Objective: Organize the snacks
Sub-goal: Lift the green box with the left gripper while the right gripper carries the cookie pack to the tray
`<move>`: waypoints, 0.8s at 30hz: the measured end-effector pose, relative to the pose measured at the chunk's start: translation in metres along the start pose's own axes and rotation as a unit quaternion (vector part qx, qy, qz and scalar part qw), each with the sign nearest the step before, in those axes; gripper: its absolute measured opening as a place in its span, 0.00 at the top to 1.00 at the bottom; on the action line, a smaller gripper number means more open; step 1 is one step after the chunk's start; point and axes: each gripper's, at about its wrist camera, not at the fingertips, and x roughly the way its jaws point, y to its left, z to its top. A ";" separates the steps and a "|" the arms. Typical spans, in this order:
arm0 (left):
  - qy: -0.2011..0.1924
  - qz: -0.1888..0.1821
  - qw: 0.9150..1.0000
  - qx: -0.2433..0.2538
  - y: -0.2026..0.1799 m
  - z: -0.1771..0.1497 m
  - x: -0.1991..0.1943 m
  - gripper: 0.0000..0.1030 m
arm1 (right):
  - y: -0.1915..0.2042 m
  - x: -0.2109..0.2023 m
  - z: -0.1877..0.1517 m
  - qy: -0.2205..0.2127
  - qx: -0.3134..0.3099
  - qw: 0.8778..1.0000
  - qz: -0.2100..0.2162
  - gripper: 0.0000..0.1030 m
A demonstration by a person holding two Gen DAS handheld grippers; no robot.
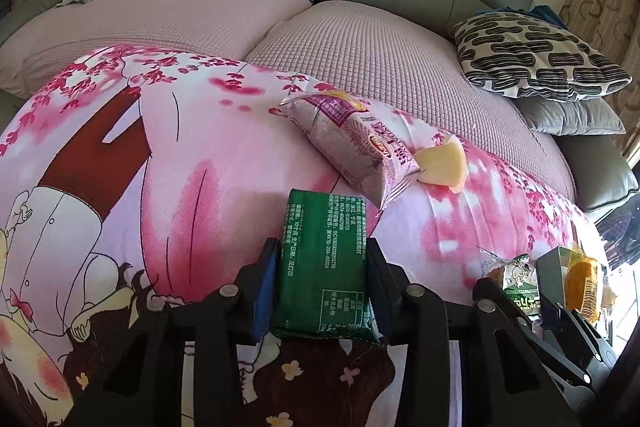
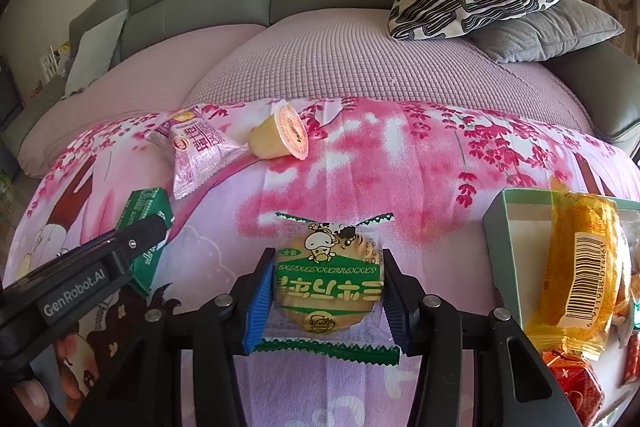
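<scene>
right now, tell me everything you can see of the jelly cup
The jelly cup is a small plastic tub of pale yellow jelly, sealed with an orange-pink foil lid with dark print. It lies tipped on its side on the pink floral sheet, with the lid facing right and toward the camera in the right wrist view. Its base rests against the crimped end of the purple packet. No gripper is near it. In the left wrist view it shows as a yellow wedge at the packet's end.

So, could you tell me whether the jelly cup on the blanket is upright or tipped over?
Tipped over. The jelly cup lies on its side, its sealed lid facing sideways, touching the pink snack packet.
</scene>
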 end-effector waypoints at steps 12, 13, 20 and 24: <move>-0.045 -0.019 0.999 0.013 -0.011 0.009 -0.036 0.60 | -0.006 -0.031 0.011 -0.037 0.012 0.999 0.013 0.50; -0.049 -0.019 0.999 0.014 -0.012 0.010 -0.038 0.60 | -0.007 -0.032 0.011 -0.037 0.013 0.999 0.014 0.50; -0.046 -0.012 0.999 0.021 -0.019 0.010 -0.036 0.60 | -0.012 -0.029 0.011 -0.028 0.022 0.999 0.019 0.50; -0.053 -0.008 0.998 0.030 -0.027 0.009 -0.039 0.60 | -0.020 -0.031 0.012 -0.030 0.033 0.999 0.021 0.50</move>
